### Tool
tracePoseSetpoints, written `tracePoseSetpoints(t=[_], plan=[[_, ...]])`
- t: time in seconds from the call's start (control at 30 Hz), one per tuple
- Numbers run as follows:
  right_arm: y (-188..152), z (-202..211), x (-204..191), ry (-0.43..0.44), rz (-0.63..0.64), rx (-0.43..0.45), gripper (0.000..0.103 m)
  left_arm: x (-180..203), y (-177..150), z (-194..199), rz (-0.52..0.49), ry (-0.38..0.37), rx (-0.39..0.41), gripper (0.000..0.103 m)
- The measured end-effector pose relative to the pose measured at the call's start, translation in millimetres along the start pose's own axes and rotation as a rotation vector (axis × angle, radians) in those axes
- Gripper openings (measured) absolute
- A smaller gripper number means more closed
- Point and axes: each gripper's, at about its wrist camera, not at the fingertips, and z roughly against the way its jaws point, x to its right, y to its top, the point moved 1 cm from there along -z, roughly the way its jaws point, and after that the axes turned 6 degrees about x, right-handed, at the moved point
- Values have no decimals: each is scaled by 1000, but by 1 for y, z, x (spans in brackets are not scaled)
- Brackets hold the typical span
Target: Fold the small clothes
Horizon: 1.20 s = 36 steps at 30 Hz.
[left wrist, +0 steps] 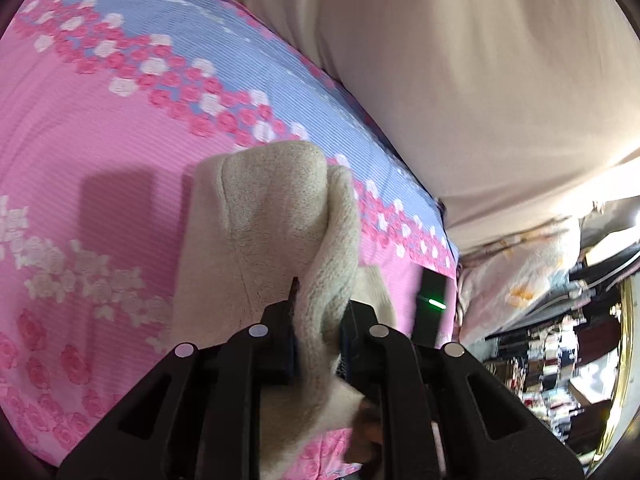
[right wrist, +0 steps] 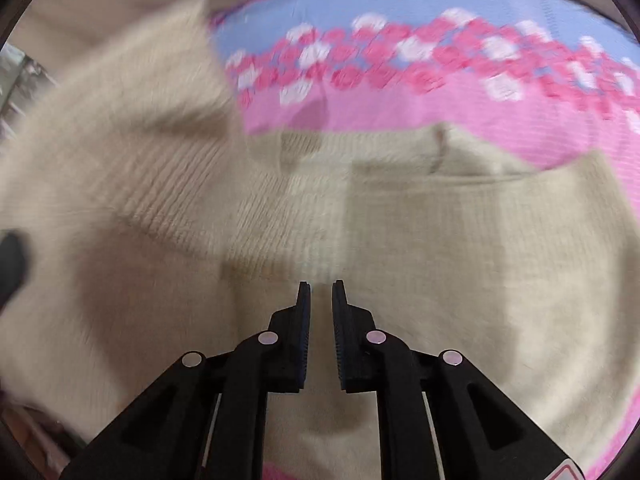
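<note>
Nearest, in the left wrist view, the left gripper (left wrist: 316, 312) is seen clamped on a thick fold of one cream garment (left wrist: 264, 232), the jaws held narrowly apart by the fleecy cloth bunched between them. From the grip the garment is drawn up and away from the camera, its long axis running along the fingers and its rounded top end pointing toward the blue band of the bedspread (left wrist: 100, 128). One black device (left wrist: 430, 304) with a single green light is seen just right of the garment on the spread; what it is cannot be told.

In the right wrist view, the right gripper (right wrist: 321, 300) is seen with its jaws a narrow gap apart and nothing between them; it hangs over the garment (right wrist: 440, 240), which is spread wide across the pink bedspread (right wrist: 400, 112), long axis left to right in that view. Much of this view is blurred.

One garment and one bedspread are counted, the latter pink and blue with rose print. No brand, label or writing can be read. Beyond the bed a beige cloth surface (left wrist: 480, 80) and cluttered shelves (left wrist: 560, 360) are seen.
</note>
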Motion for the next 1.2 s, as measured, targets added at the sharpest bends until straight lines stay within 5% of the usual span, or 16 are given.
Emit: tracePoseSetpoints(t=[0.27,0.43,0.57,0.63,0.7,0.8,0.97,1.1,1.13,1.2], plan=[[4,-40,-18,-107,91,-69,7,-29,9,20,62,-6,27,15],[14,-5,-24,-100,98,-23,7,-23,7,20,46,-19,17,15],[9,-25,-2,-121,122,-67,4,-3,-2,10,1,-36,-5,15],[16,-10,13,-59,49,-59,4,14,-7,2,-30,-52,-30,15],[22,30,34,-14,-28,40,5,35,-13,-6,-68,-71,-53,15],[11,90,79,-52,-92,148,8,67,-22,-21,-129,-102,-90,15],[-37,149,163,-133,-260,226,14,129,-55,-67,-239,-203,-183,14],[-91,165,205,-150,-416,238,15,144,-82,-106,-305,-130,-230,16],[-99,168,209,-130,-436,245,17,142,-83,-107,-275,-151,-246,18],[-111,165,213,-79,-463,259,28,134,-79,-98,-257,-147,-220,41]])
